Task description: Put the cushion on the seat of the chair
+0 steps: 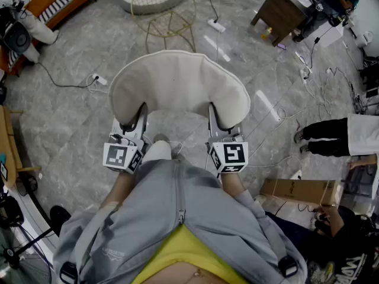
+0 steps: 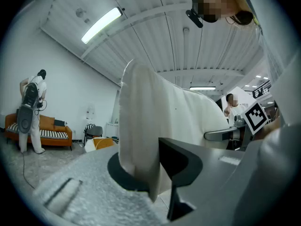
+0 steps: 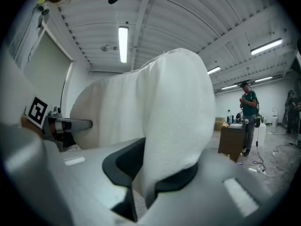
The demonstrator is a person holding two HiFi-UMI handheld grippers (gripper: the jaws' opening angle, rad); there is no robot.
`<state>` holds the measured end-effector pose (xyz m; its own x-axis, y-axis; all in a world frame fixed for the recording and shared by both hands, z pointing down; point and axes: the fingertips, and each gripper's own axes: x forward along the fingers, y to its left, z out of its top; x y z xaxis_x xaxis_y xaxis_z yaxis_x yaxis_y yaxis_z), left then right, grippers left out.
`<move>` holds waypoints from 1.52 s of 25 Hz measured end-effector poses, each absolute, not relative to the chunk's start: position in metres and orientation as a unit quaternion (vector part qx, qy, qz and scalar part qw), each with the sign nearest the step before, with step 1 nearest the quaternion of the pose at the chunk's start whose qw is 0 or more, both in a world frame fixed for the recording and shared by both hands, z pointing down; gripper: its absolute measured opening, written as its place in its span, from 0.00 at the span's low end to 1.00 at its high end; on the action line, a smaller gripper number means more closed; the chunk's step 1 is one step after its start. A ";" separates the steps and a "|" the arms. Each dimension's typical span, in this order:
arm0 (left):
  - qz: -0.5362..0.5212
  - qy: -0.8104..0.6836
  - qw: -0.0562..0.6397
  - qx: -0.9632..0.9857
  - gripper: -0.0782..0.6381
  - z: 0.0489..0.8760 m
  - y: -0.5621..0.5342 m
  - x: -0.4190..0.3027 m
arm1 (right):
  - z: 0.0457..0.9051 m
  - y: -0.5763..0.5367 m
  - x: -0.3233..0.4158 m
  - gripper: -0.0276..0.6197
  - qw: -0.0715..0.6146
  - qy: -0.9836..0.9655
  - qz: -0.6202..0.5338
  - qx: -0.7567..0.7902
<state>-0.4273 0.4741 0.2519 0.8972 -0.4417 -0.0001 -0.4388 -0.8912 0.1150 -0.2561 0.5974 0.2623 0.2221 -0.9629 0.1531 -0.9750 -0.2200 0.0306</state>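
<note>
stretching beneath the cushion (image 1: 177, 87) — a grey veined floor (image 1: 65, 129), power strip (image 1: 99, 79) nearby.

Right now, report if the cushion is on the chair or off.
Off: left gripper and right gripper clamp the cushion, held above the floor.

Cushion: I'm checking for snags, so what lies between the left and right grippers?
In the head view, the cushion both clamp spans left gripper to right gripper; below it, grey floor.

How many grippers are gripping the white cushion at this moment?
2. The left gripper is shut on the cushion at its left end, and the right gripper is shut on its right end. Neither is hidden.
</note>
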 end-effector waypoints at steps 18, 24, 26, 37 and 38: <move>-0.033 -0.206 0.067 0.976 0.20 0.271 0.280 -0.347 | 0.275 0.412 -0.181 0.16 0.064 -0.613 0.048 0.786; -0.030 -0.187 0.062 0.980 0.20 0.266 0.197 -0.312 | 0.271 0.335 -0.148 0.16 0.059 -0.598 0.052 0.797; -0.031 -0.181 0.065 0.981 0.20 0.269 0.175 -0.303 | 0.273 0.314 -0.140 0.16 0.060 -0.593 0.052 0.801; -0.035 -0.163 0.072 0.983 0.20 0.271 0.103 -0.257 | 0.273 0.249 -0.098 0.16 0.053 -0.577 0.058 0.813; -0.036 -0.164 0.073 0.983 0.20 0.270 0.099 -0.252 | 0.271 0.245 -0.094 0.16 0.053 -0.578 0.058 0.813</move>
